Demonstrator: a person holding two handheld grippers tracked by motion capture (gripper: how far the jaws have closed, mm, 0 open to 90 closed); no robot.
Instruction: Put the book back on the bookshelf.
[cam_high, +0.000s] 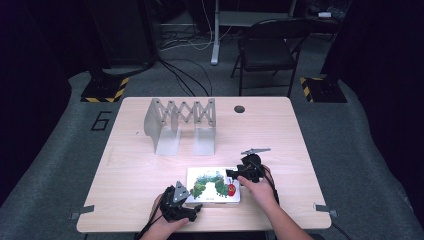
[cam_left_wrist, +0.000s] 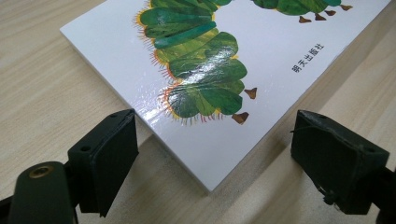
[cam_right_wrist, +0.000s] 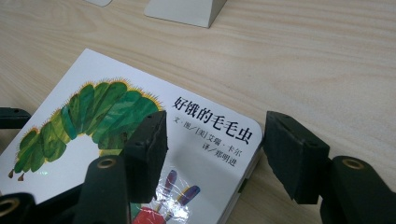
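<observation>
Flat on the table (cam_high: 150, 175), the book (cam_high: 212, 185) is unlifted; left gripper (cam_left_wrist: 212, 154) and right gripper (cam_right_wrist: 212, 154) straddle opposite corners, released (rack (cam_high: 181, 125) beyond, empty).

One book (cam_high: 213, 186), one bookend rack (cam_high: 181, 125), two hand-held grippers (one per hand).

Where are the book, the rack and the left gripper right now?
book (cam_high: 212, 186), high view, middle of its cover.
rack (cam_high: 181, 120), high view, on its zigzag crosspiece.
left gripper (cam_left_wrist: 210, 158), left gripper view, midway between its fingertips, over the book's near corner.
</observation>
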